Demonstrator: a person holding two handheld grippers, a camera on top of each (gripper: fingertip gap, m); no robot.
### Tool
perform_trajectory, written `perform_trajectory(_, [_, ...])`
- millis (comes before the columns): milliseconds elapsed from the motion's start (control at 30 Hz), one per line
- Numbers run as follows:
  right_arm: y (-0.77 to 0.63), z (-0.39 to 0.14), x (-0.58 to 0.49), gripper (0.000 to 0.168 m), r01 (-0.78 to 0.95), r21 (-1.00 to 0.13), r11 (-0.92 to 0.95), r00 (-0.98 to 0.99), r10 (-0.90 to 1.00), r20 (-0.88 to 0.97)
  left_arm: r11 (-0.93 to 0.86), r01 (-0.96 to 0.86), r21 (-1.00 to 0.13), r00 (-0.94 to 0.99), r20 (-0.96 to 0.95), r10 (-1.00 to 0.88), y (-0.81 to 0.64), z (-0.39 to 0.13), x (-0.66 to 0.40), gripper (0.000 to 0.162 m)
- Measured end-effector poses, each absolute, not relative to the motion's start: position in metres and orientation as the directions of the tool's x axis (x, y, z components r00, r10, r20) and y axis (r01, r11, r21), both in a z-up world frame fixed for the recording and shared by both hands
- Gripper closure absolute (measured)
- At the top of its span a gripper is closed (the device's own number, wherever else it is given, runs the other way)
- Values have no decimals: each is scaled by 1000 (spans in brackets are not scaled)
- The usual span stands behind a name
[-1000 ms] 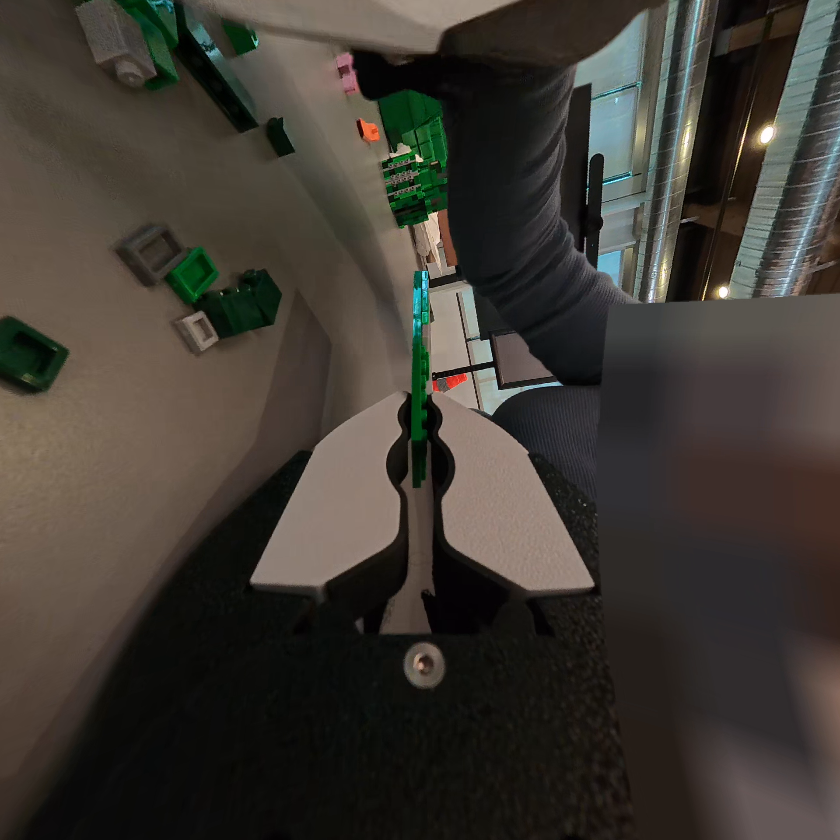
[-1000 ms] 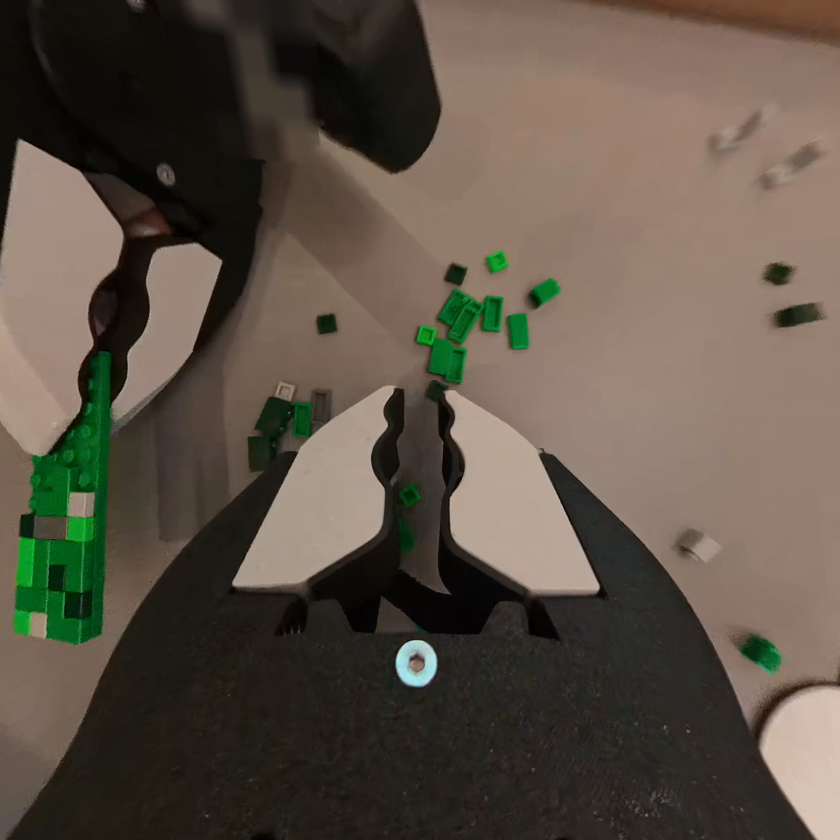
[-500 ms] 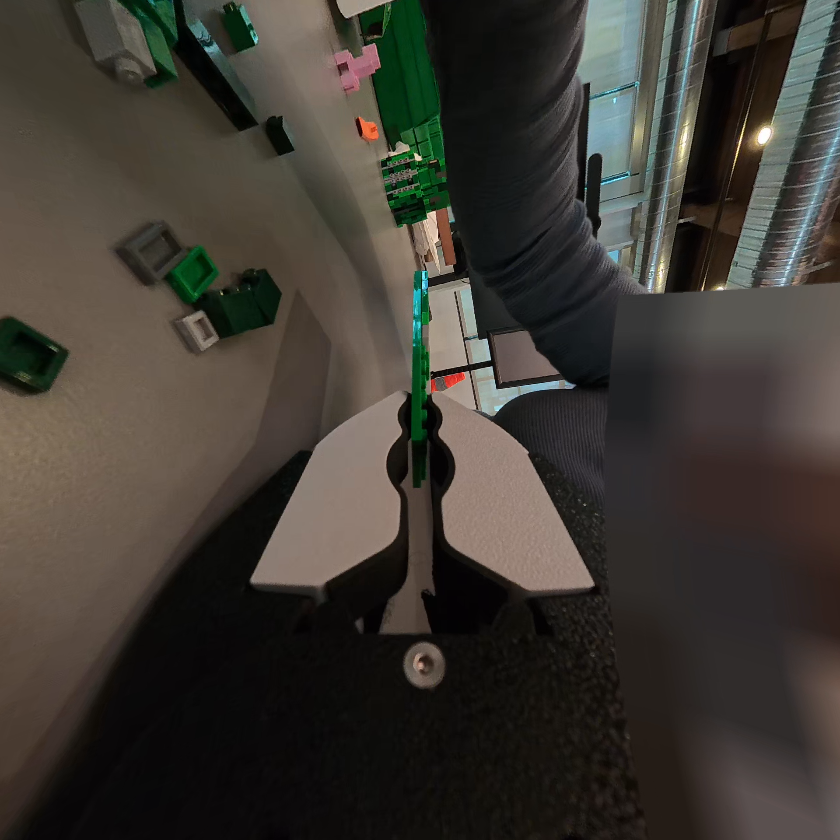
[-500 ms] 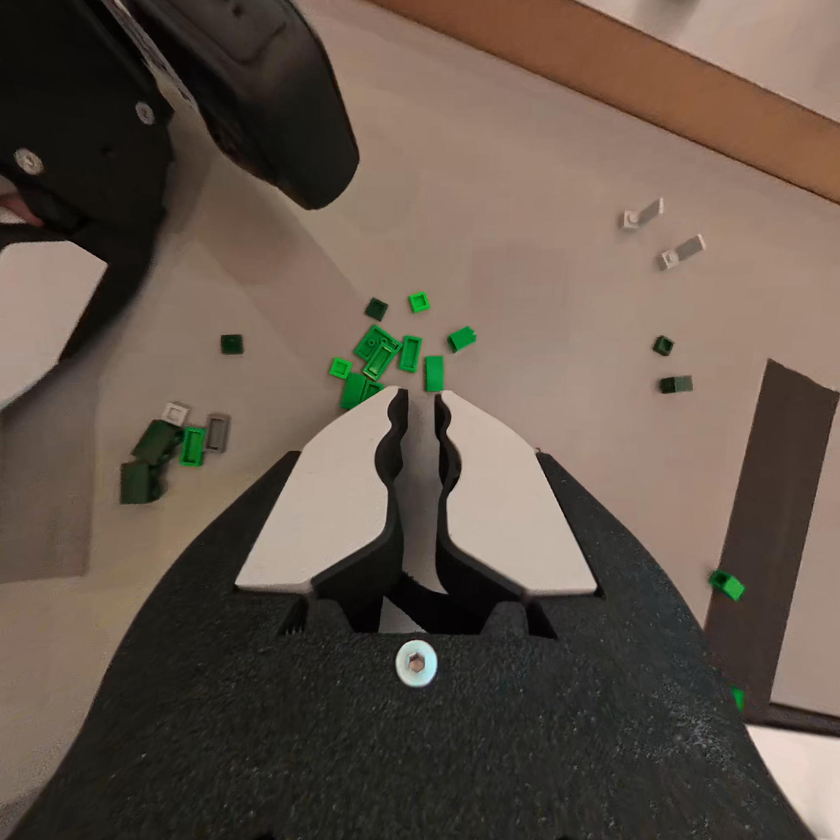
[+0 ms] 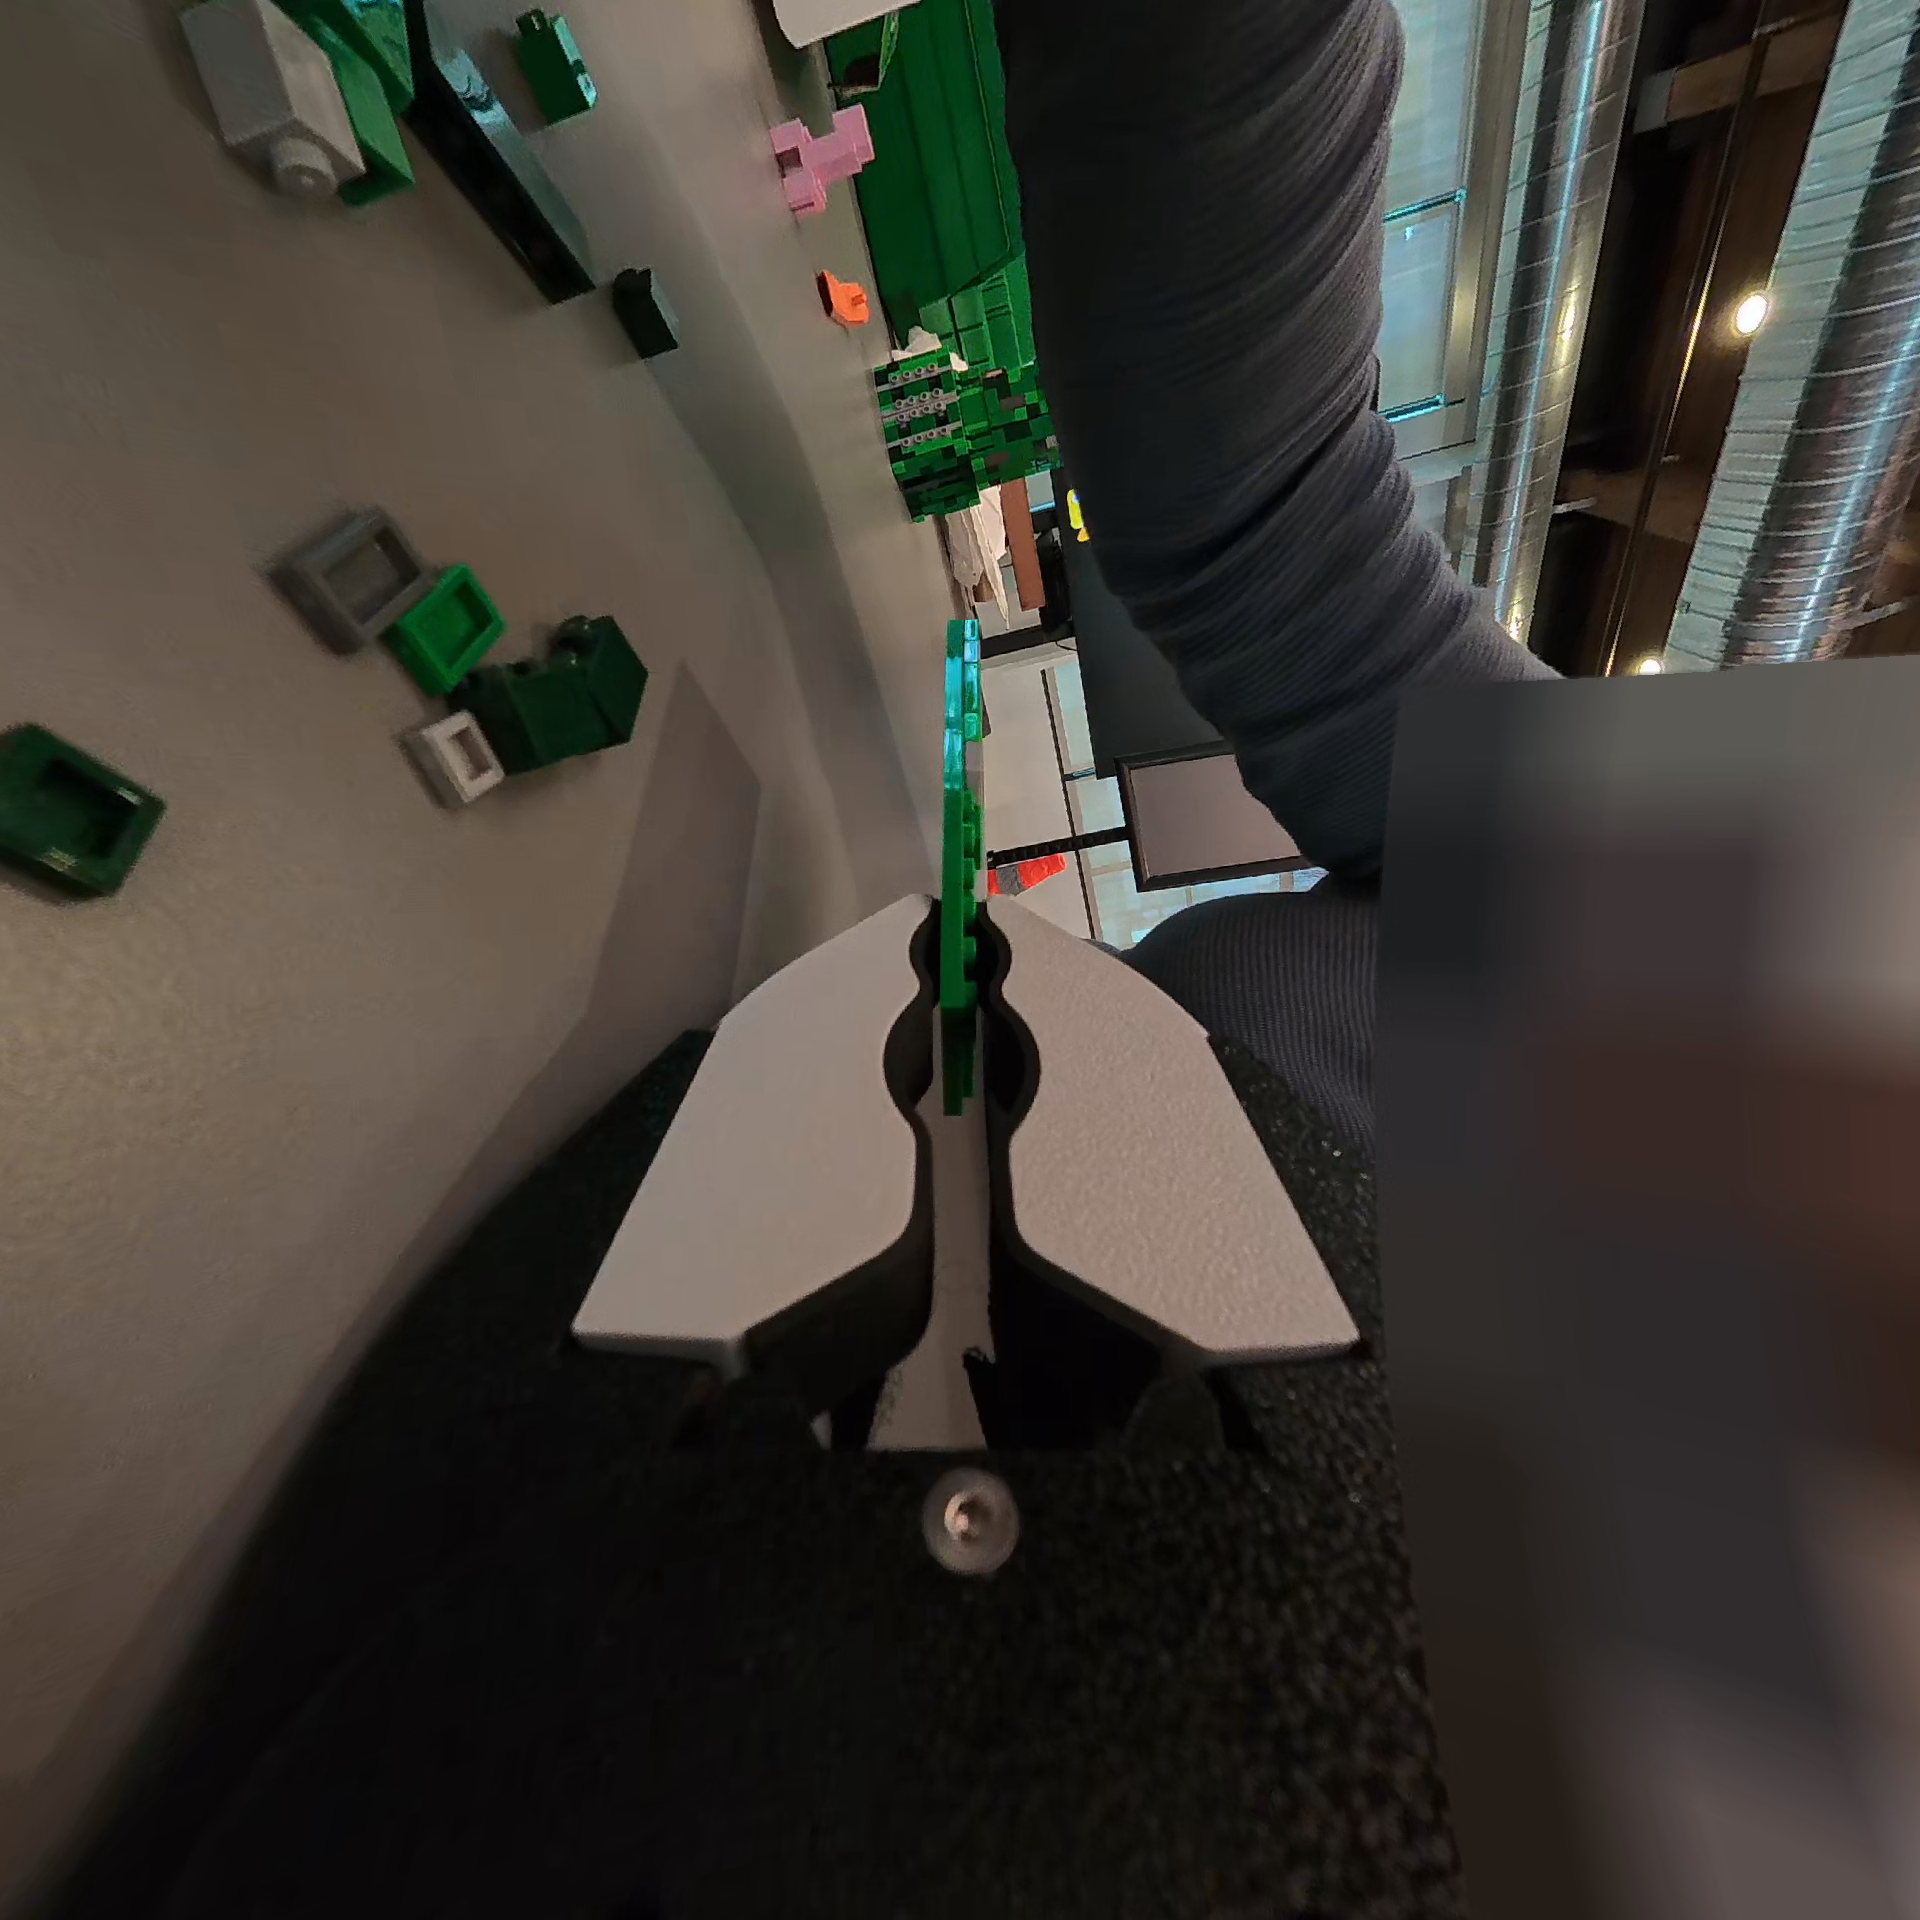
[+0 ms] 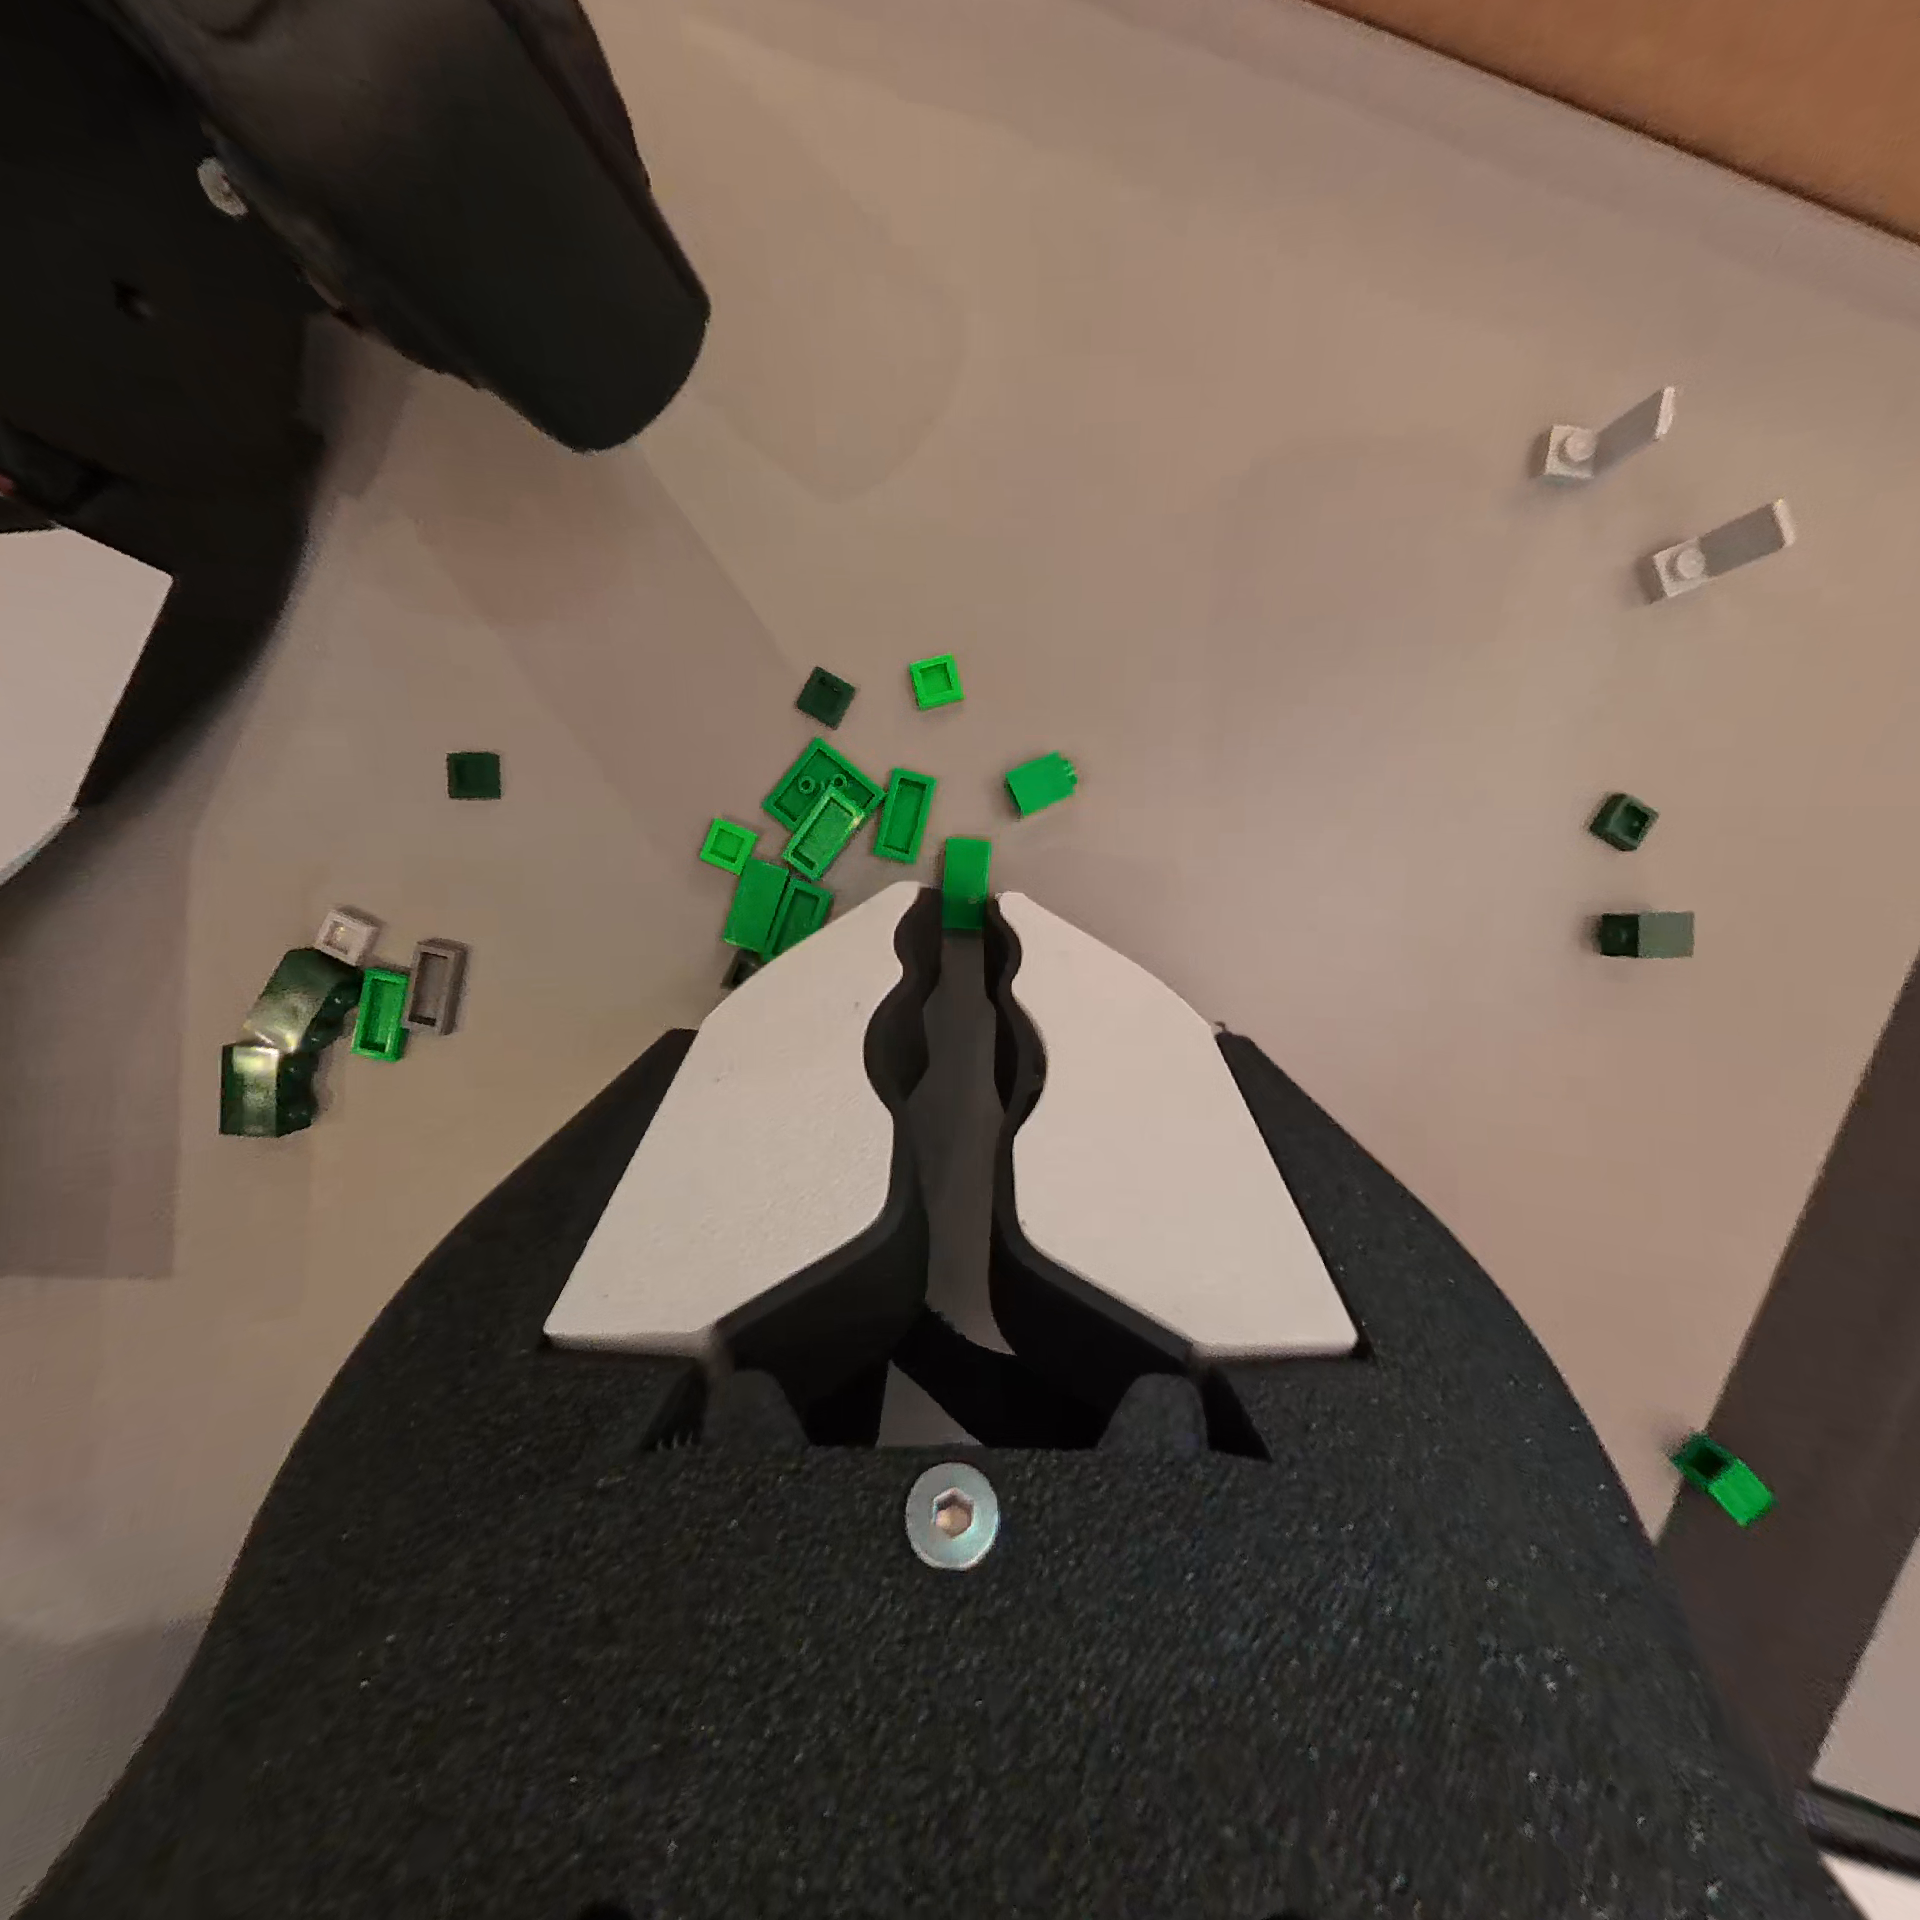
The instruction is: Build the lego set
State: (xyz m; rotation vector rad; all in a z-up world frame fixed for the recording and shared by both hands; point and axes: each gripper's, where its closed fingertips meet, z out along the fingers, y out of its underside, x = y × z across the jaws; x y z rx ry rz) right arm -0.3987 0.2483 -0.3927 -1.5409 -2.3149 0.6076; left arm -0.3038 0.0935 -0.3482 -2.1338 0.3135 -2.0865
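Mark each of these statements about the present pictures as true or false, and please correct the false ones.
1. The left tool is shut on a green plate assembly seen edge-on. True.
2. The right tool holds a grey piece. False: a bright green tile lies between its tips; whether it is gripped cannot be told.
3. Two light grey long pieces lie apart from the green pile, toward the upper right. True.
4. The table carries only green pieces. False: grey ones lie there too, and the left wrist view shows a pink piece and an orange piece.
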Motion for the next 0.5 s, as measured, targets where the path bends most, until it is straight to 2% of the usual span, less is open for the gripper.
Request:
perform_trajectory(67, [249, -383, -394, 161, 781, -525, 338, -362, 930, 60, -969, -41, -244, 23, 969, -245, 95, -349, -304, 158])
perform_trajectory(267, [206, -322, -342, 161, 643, -705, 300, -269, 950, 159, -974, 8, -226, 50, 973, -225, 104, -350, -305, 158])
perform_trajectory(500, [126, -321, -292, 161, 624, -680, 385, -240, 923, 302, -976, 59, -209, 69, 976, -205, 113, -350, -305, 158])
